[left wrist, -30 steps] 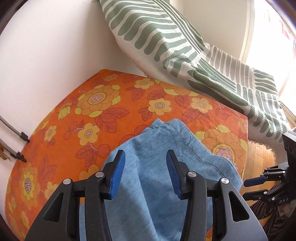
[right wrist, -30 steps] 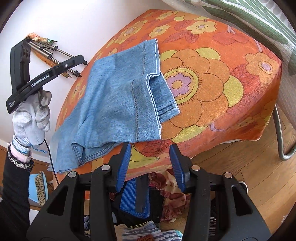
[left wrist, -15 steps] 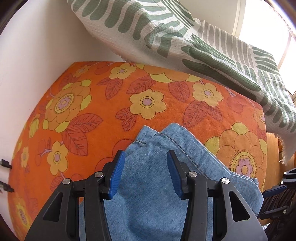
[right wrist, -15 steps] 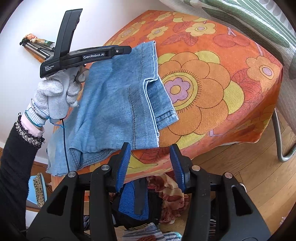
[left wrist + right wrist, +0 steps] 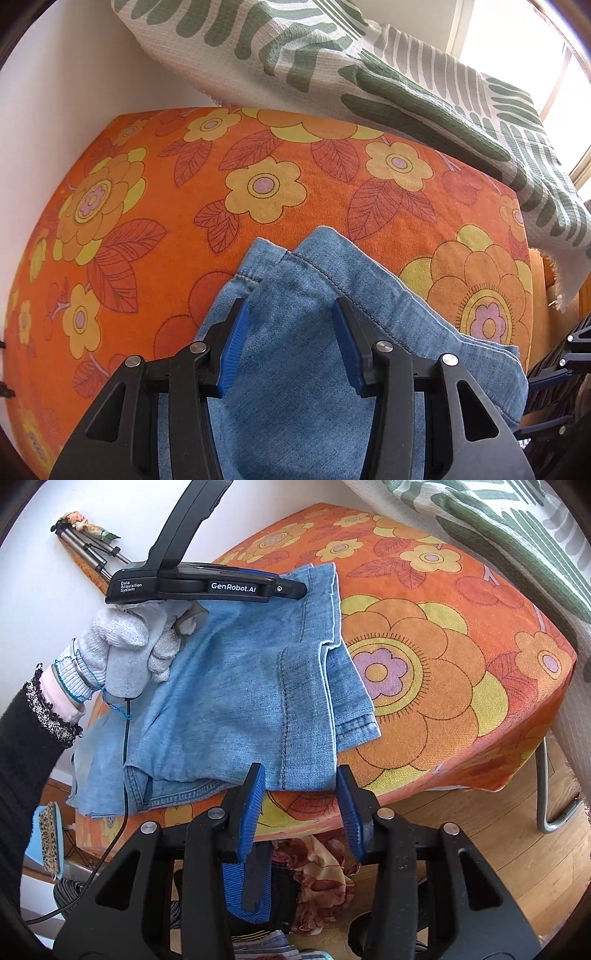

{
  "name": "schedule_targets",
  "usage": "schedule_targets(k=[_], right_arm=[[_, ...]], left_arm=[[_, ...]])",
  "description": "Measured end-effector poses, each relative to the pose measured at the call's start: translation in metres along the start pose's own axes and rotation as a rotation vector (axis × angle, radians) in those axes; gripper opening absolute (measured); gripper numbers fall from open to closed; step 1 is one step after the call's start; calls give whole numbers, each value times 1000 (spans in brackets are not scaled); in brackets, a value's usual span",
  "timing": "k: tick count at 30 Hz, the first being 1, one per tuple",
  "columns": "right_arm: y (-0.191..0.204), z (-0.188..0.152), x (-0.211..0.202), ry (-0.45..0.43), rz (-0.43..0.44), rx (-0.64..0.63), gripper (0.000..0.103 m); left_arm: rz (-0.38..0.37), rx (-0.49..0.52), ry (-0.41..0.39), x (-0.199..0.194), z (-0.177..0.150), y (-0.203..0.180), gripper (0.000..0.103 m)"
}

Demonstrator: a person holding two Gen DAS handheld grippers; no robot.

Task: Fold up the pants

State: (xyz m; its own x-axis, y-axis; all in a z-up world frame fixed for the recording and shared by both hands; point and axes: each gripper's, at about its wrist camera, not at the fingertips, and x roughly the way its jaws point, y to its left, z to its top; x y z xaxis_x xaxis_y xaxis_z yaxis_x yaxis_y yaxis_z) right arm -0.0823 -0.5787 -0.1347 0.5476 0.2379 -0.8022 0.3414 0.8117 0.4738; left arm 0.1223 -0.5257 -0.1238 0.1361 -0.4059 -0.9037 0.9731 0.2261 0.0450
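The light blue denim pants lie folded in layers on an orange flowered cushion, with the waistband near the front edge. My left gripper is open and empty, low over the pants near their far hem corner. It also shows from the side in the right wrist view, held by a gloved hand. My right gripper is open and empty, off the cushion's front edge, just short of the pants' near edge.
A green-and-white patterned blanket hangs over the far side of the cushion. A white wall stands to the left. A pile of clothes lies on the wood floor under the right gripper. A metal chair leg stands at right.
My left gripper has moved forward and down over the pants toward their far hem. My right gripper has come slightly closer to the pants' near edge. Both stay open.
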Motion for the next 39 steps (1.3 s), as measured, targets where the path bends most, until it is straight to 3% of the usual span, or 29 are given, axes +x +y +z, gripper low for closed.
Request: schedule_targets(k=[2,3,4,5,6,7,10,14,15,17,19,25,29,32,34,38,39], right_arm=[[-3,1,0,0,-1,11,35],[-4,2,0,-1,-4,14,32],[-4,1,0,-2,-6,10,31],[-3,1,1,-3,-9,1,29],[-2,0,1,-4,-15,-8,13],[-1,0,2,1,-19,-13,10],[-5,1,-1,-11,-9,2,9],[-8,3,-2,-15,-1,27,9],[-10,4,-1,-13,8,40,9],[-9,5,-2,-19,8,41,9],[-6,5,-4,-27,5,24,11],[-5,3,-1,-12,-9,14,14],[-4,3,3,6,9,3,30],[2,2,3,6,-14,-31,32],[1,3,3,4,-12,-31,33],[3,1,3,-3,-16,-36,29],[4,1,3,-2,-23,-41,15]], left_arm=[[5,-8,-19,-2,-2,-2,22],[21,-9,-29,-2,-3,-4,8],[41,-4,-39,-3,-5,-6,5],[58,0,-50,-3,-7,-8,5],[73,4,-63,-4,-9,-11,3],[85,2,-74,-6,-11,-11,2],[117,-24,-109,-15,-16,-6,1],[69,-59,-105,-21,-15,10,1],[61,-70,-97,-21,-12,13,2],[55,-83,-83,-17,-6,17,19],[29,-81,-89,-15,0,17,47],[17,-25,-66,0,15,3,49],[10,37,-42,7,15,-10,48],[6,37,-48,5,12,-11,32],[49,42,-59,4,9,-11,5],[69,42,-72,-1,3,-10,2],[80,43,-75,-3,1,-10,2]])
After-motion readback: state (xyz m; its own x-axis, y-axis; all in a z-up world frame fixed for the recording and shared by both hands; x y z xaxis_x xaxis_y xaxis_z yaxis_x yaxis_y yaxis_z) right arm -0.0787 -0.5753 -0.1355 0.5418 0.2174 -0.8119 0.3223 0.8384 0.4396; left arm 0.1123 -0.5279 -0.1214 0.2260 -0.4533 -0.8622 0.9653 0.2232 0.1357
